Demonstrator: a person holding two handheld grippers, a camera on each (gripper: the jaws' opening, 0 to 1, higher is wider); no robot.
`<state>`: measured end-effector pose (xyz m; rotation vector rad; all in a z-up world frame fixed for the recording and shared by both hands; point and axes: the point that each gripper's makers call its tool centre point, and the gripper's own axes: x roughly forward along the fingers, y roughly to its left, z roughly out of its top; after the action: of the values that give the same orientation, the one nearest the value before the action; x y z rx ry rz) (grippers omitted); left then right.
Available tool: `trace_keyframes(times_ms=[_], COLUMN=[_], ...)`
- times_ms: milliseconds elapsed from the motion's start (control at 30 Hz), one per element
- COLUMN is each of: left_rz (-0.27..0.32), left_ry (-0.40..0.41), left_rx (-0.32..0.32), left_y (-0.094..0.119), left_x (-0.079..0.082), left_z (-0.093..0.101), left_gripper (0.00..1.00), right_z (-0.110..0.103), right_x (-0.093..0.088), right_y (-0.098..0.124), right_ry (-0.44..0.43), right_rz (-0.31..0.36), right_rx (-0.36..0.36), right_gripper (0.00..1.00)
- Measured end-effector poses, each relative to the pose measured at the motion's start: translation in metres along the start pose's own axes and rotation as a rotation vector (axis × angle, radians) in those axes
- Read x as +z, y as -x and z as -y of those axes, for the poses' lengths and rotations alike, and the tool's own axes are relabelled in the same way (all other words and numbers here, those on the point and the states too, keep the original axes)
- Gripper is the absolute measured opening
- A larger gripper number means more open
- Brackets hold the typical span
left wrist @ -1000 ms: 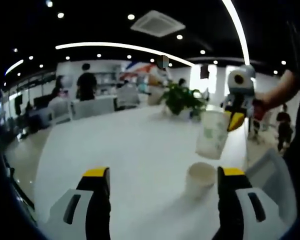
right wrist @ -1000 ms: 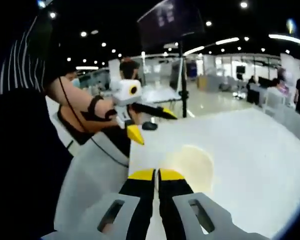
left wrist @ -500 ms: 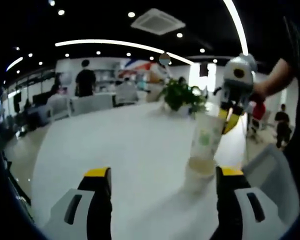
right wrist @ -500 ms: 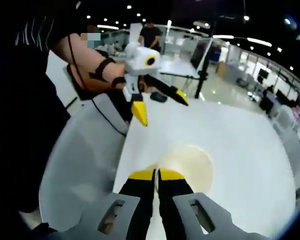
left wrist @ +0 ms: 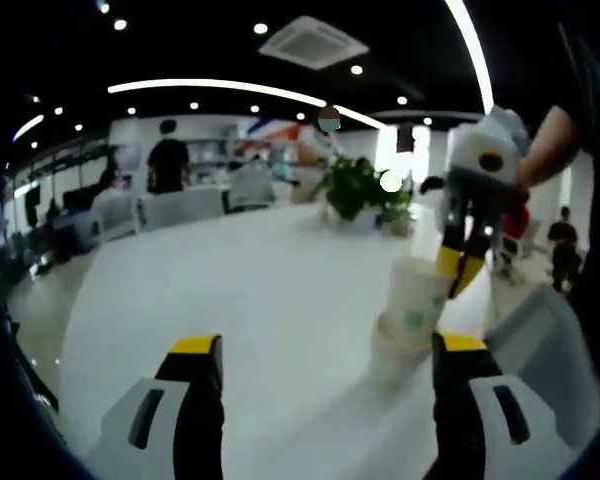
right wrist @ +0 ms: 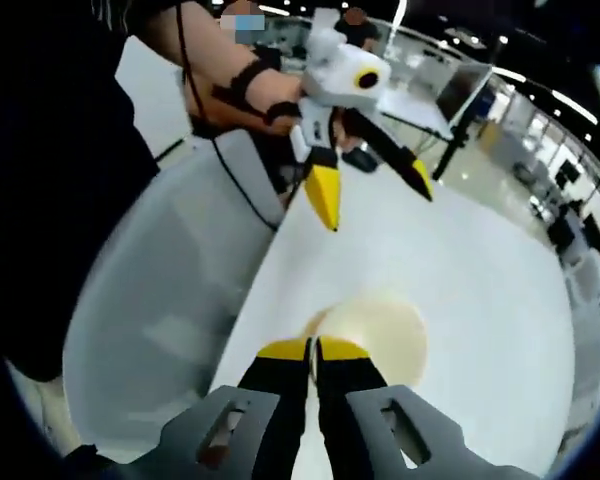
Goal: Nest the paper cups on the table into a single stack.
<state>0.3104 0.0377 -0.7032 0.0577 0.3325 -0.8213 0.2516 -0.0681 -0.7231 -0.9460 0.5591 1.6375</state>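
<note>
In the left gripper view a white paper cup (left wrist: 417, 300) with a green print sits tilted inside a second paper cup (left wrist: 392, 358) that stands on the white table (left wrist: 250, 300). My right gripper (left wrist: 456, 268) comes down from the upper right, shut on the upper cup's rim. My left gripper (left wrist: 320, 350) is open near the table's front, with nothing between its jaws. In the right gripper view my right gripper (right wrist: 314, 348) pinches the cup's rim (right wrist: 375, 335), and I look down into the cup. My left gripper (right wrist: 375, 185) hangs open above the table there.
A potted plant (left wrist: 358, 192) stands at the table's far end. A grey chair back (right wrist: 170, 300) sits against the table's edge beside the person holding the grippers. People and desks fill the office behind.
My right gripper has lowered the printed cup into the standing cup; a second ago it hung above it. The right gripper view has tilted further downward. My left gripper has stayed open.
</note>
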Motion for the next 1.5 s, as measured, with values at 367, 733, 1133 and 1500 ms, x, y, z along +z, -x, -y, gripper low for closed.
trace_keyframes(times_ms=[367, 733, 1133, 1500], left_rz=[-0.008, -0.009, -0.006, -0.01], left_ry=[0.013, 0.021, 0.016, 0.015], left_rx=[0.001, 0.01, 0.015, 0.015], left_y=[0.004, 0.006, 0.007, 0.006], left_x=[-0.007, -0.01, -0.005, -0.005], left_z=[0.0, 0.0, -0.002, -0.002], left_gripper=[0.82, 0.81, 0.8, 0.79], right_z=[0.004, 0.004, 0.01, -0.002], right_x=[-0.011, -0.013, -0.012, -0.01], right_y=[-0.018, -0.029, -0.033, -0.029], right_ry=[-0.01, -0.012, -0.114, -0.106], right_rz=[-0.052, -0.086, -0.062, -0.049], right_rx=[0.023, 0.041, 0.037, 0.043], right_gripper=[0.0, 0.0, 0.07, 0.09])
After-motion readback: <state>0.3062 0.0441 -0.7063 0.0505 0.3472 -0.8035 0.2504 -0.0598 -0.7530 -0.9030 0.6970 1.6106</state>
